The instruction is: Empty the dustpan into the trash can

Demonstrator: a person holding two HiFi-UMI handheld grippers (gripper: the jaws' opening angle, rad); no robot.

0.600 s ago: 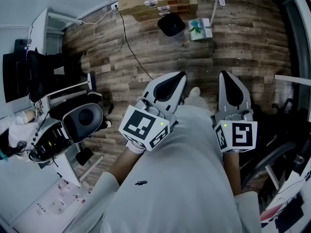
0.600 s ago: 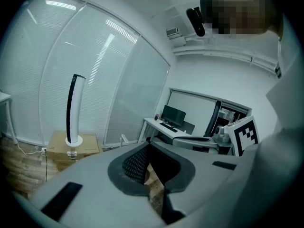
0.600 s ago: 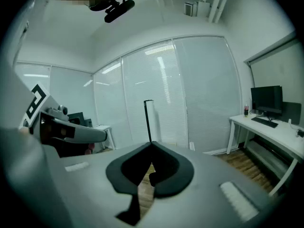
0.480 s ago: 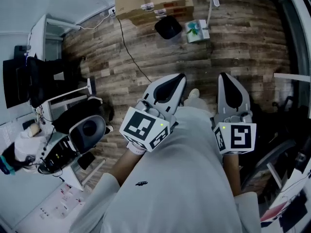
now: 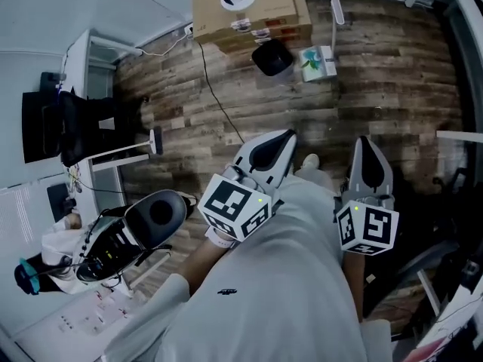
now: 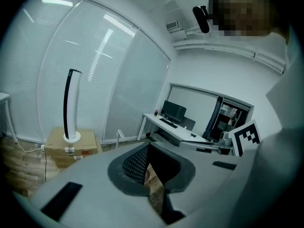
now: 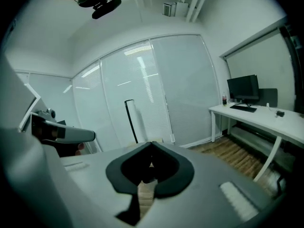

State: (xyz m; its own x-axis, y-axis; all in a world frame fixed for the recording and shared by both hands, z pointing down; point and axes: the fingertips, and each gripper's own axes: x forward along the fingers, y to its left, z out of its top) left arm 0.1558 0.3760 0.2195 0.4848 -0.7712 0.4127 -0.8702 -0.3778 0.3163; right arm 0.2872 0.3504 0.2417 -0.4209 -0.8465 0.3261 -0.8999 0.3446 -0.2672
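Far left of the head view: white desk [image 5: 79, 47], no part in the task. Further in, at the far wall, cardboard boxes [image 5: 256, 6]. Just before those, on the wooden floor [image 5: 392, 74], black trash can [image 5: 273, 57].

Left gripper [image 5: 281, 138] held low before the body, jaws pressed together on nothing.

Dustpan [image 5: 317, 62] just right of the can, close beside it, resting on the floor. Greenish matter or marking on it, not identifiable. Not lifted, so emptying judged not yet begun. Long white handle [image 5: 334, 21] running from the pan away from the person; upright or flat not determinable.

Right gripper [image 5: 367, 145] likewise closed tight and empty.

Governing relation: dustpan well ahead of both grippers, lying between their two lines, neither hand clearly nearer. Handle toward the pan's right side, hence right gripper judged the likelier taker. Jaws to be opened first, with the approach made across the handle's long axis.
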